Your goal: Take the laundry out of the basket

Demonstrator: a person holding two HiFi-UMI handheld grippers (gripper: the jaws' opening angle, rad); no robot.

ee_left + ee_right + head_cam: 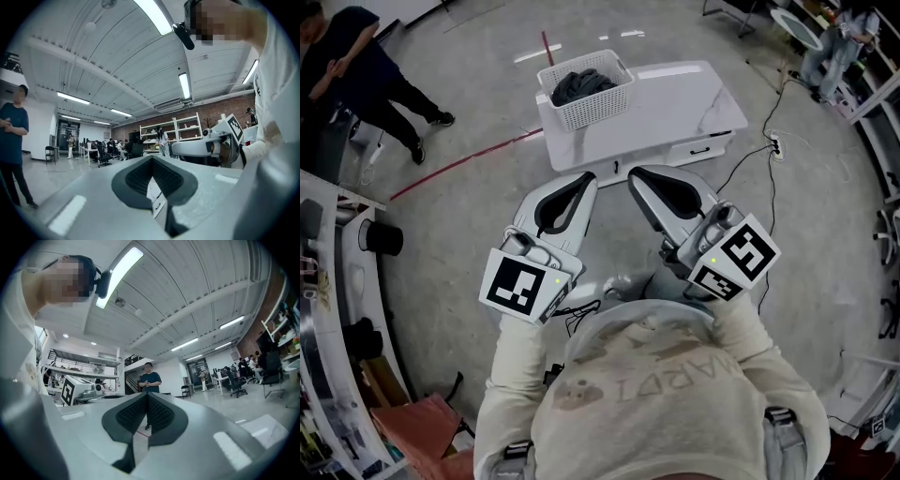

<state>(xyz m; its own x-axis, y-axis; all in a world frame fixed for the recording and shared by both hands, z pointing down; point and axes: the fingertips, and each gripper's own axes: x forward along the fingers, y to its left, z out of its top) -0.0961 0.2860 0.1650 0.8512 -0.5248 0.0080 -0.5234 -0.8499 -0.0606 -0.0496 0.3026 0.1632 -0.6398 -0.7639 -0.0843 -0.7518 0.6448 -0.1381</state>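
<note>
A white lattice laundry basket (586, 89) stands on the left end of a low white table (684, 103). Dark grey laundry (581, 84) is heaped inside it. My left gripper (589, 176) and right gripper (635, 172) are held side by side in front of my chest, short of the table's near edge and apart from the basket. Both point toward the table. In the left gripper view the jaws (152, 157) meet at the tip with nothing between them. The right gripper (147, 394) is shut and empty in the same way. Neither gripper view shows the basket.
A person in dark clothes (366, 75) stands on the floor at the far left and also shows as a standing person (150, 380) past my right jaws. A red floor line (464, 159) runs left of the table. A cable (769, 150) trails right. Shelving (337, 309) lines the left side.
</note>
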